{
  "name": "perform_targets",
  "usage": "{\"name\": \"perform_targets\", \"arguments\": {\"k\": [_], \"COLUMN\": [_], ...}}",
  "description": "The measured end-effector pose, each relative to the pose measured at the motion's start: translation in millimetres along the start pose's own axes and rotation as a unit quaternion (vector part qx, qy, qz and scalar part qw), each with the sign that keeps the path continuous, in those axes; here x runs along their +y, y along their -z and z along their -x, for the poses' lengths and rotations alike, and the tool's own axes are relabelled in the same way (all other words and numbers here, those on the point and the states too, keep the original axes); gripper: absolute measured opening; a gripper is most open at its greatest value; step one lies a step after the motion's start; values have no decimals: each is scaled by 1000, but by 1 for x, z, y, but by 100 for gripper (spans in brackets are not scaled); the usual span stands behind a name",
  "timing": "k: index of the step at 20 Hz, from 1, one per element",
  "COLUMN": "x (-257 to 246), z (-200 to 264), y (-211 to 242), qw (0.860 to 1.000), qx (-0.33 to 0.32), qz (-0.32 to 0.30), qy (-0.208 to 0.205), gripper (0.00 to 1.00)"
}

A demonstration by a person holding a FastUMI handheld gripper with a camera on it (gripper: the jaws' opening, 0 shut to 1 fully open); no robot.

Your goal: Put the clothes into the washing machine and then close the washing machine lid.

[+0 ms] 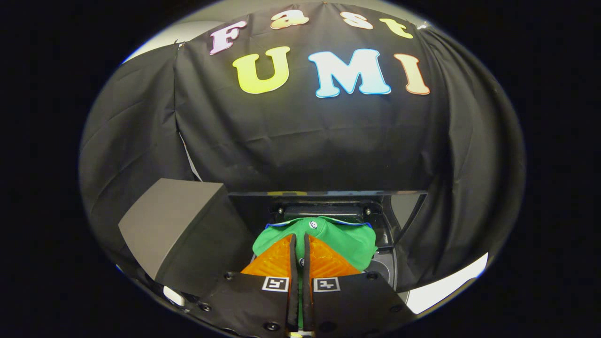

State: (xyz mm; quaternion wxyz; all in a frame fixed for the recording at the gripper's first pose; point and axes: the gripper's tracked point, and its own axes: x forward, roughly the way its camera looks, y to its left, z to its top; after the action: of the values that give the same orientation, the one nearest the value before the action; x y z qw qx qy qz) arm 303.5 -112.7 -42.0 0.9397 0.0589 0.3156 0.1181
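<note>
A: Item one, the gripper (298, 253). State?

B: Fingers drawn almost together, a thin slit left between them. The garment (338, 237), a green one, sits in that slit and spills out ahead of the tips. Entered as pinching the cloth; both fingers appear to press on it.

A: Item two, the garment. Position?

B: Hanging from the fingertips and bunched just beyond them, over the dark opening of the washer (385, 263). Most of the bulk lies ahead and a little to the right of the fingers. The lid (328, 193) stands raised behind it, its edge running crosswise beyond the cloth.

A: Long axis?

B: Not clear. The cloth is crumpled into a mound, wider across than deep. No straight length to record.

A: Appearance?

B: Bright green fabric, a narrow blue trim along the upper edge, one small pale button or snap near the top middle. Soft, folded on itself, looks light.

A: Anything beside it?

B: A grey box (178, 225), angled, to the left of the fingers and near the washer's opening. Apart from the garment.

A: The relation the next move turns on?

B: Garment above the drum mouth, which lies below and ahead of the tips. Judged: a drop needs the fingers parted while the cloth hangs over the opening, not over the rim. Lid not yet closed.
</note>
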Motion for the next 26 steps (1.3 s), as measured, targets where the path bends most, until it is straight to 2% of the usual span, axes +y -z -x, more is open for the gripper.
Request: {"name": "perform_targets", "arguments": {"k": [6,12,26], "x": [-14,-28,-38], "z": [-33,-58,-103], "y": [37,75,153], "qw": [999,997,989], "qx": [39,71,112], "qz": [-1,-16,-58], "qy": [5,28,72], "gripper": [5,5,5]}}
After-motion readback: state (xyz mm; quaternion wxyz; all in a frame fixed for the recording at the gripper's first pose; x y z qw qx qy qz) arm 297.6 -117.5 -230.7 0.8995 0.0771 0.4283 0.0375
